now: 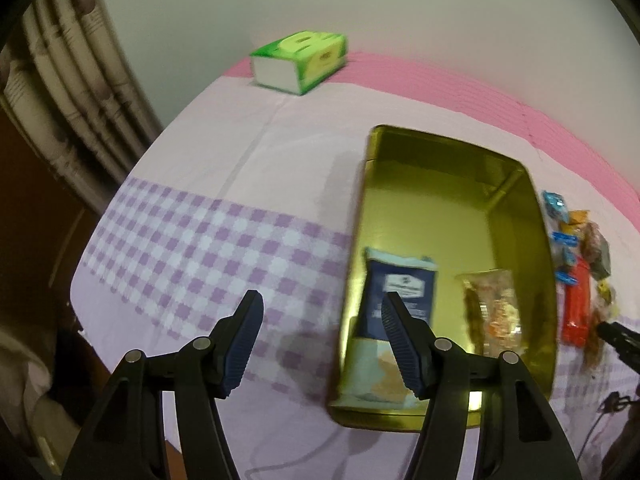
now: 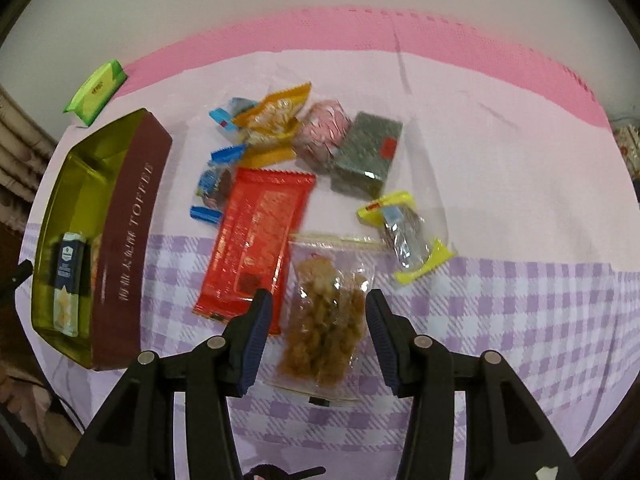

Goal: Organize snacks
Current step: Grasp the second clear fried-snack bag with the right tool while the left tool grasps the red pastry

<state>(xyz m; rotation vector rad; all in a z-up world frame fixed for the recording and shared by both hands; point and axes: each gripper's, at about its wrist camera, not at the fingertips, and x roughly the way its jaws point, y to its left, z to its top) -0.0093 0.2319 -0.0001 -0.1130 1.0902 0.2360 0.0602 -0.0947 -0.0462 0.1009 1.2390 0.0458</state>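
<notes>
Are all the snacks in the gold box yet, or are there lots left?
Not yet. Two are in the gold tin: a blue packet and a clear bag. The right tongs are open around a clear bag of brown snacks. The red packet and several small sweets are on the cloth. The left tongs are open and empty.

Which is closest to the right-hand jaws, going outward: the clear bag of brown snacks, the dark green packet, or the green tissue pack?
1. Clear bag of brown snacks: between the right gripper jaws.
2. Dark green packet: farther ahead, slightly right.
3. Green tissue pack: far left, at the back.
</notes>
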